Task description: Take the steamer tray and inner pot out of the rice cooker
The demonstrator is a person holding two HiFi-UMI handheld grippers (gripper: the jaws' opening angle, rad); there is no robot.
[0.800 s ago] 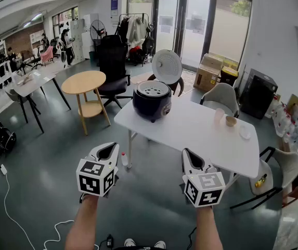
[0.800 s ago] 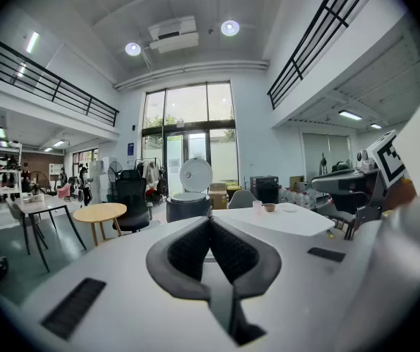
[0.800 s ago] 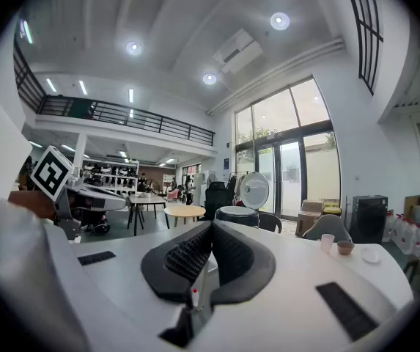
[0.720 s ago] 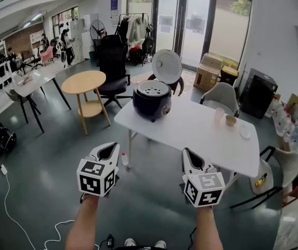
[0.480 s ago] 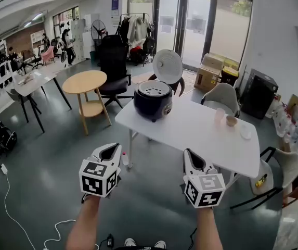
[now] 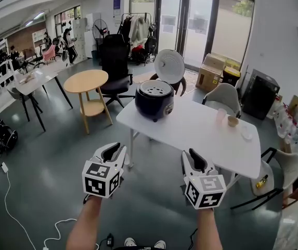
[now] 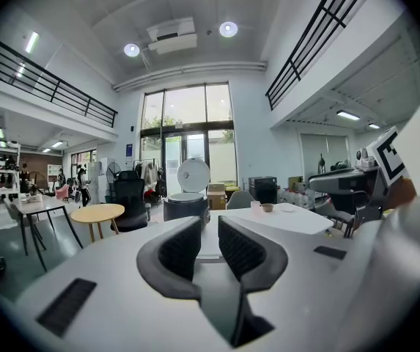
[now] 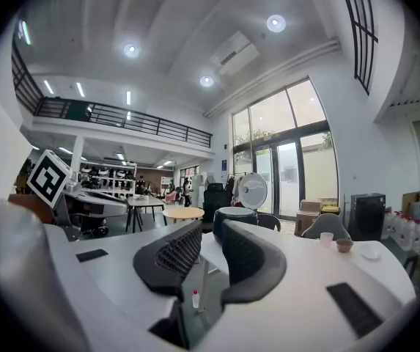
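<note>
While the cooker [image 6: 154, 102], lid [image 6: 169, 65] up and tray [image 6: 154, 89] inside, stands on the table's [image 6: 201, 132] far left corner, the left tool [image 6: 112, 151] and right tool [image 6: 195, 157] hover well short of it, jaws slightly apart, empty.

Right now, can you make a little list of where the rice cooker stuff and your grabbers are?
Rice cooker: on the white table, lid up
Steamer tray: sitting in the cooker's top
Inner pot: not visible
Left gripper: jaws slightly apart, empty, short of the table
Right gripper: jaws slightly apart, empty, short of the table
</note>
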